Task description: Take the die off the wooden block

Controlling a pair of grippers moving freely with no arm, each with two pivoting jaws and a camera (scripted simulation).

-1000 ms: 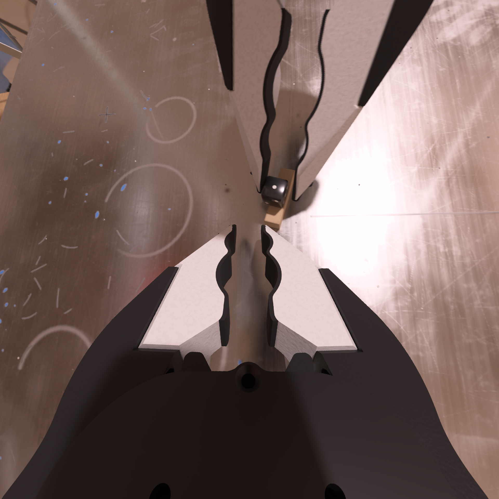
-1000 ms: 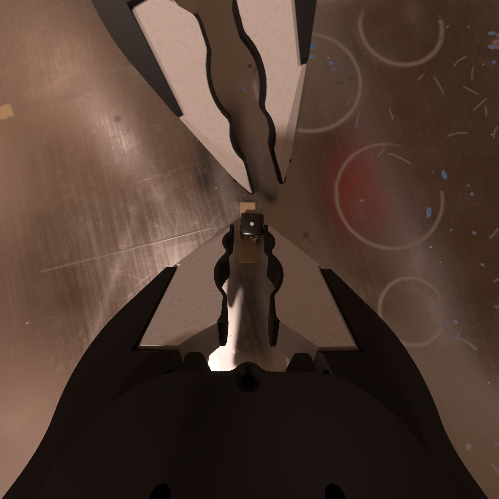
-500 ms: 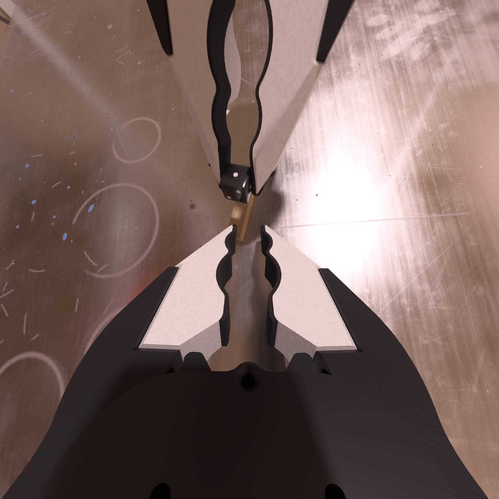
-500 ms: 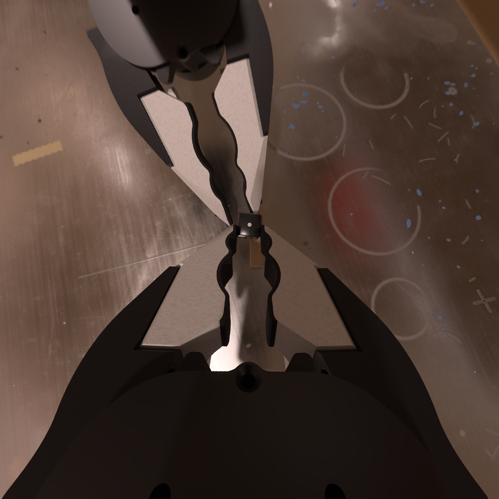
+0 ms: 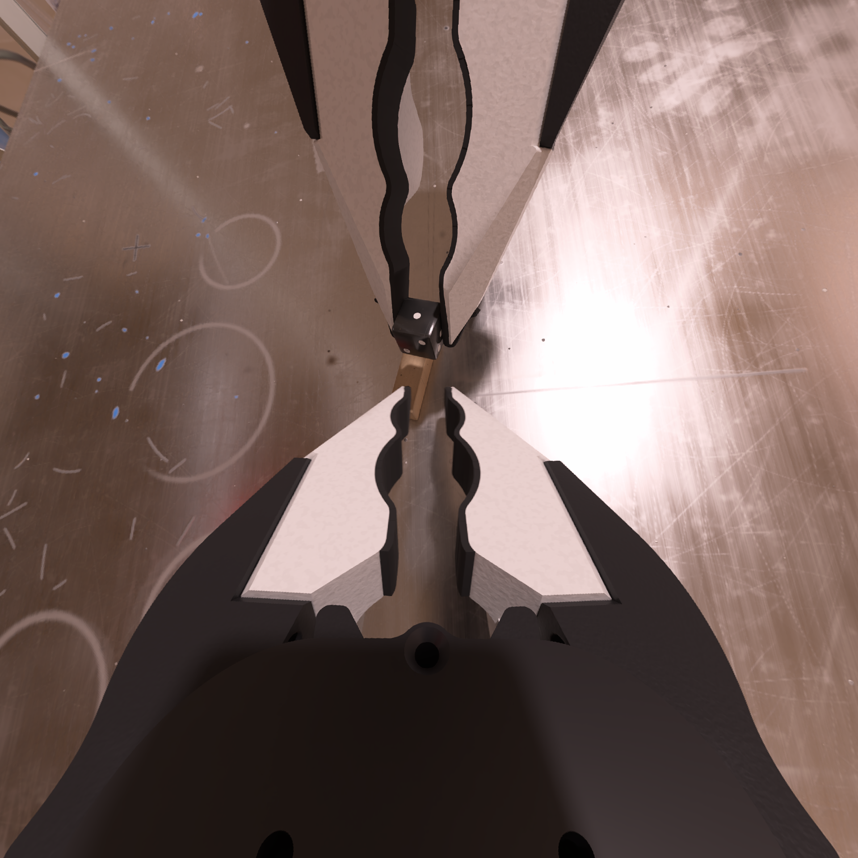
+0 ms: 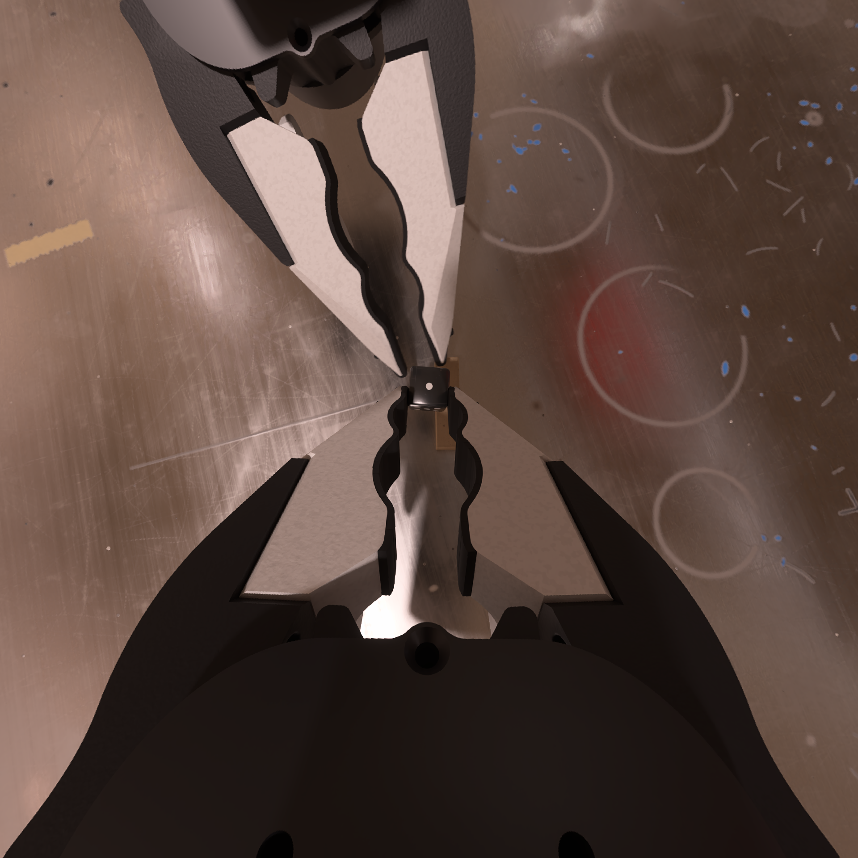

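Note:
A small black die [image 6: 429, 387] with white pips is pinched between the tips of my right gripper [image 6: 428, 394]. It also shows in the left wrist view [image 5: 415, 327], where my right gripper [image 5: 420, 332] reaches down from the top. The thin wooden block [image 5: 413, 385] lies on the scratched metal table below and beside the die. In the right wrist view the block [image 6: 443, 432] sits slightly right of the die. My left gripper [image 5: 427, 394] is narrowly open and empty, tips over the block's near end, facing the right gripper [image 6: 420, 367].
A tan strip of tape [image 6: 48, 241] lies on the table to the left. Pale ring marks [image 6: 538, 181], blue specks and a red smudge [image 6: 603, 325] mark the surface. The table edge [image 5: 14, 42] shows at the upper left.
The right gripper has lifted the die and carried it slightly sideways; the block now shows offset below it. The left gripper has drawn closer to the block, its gap unchanged.

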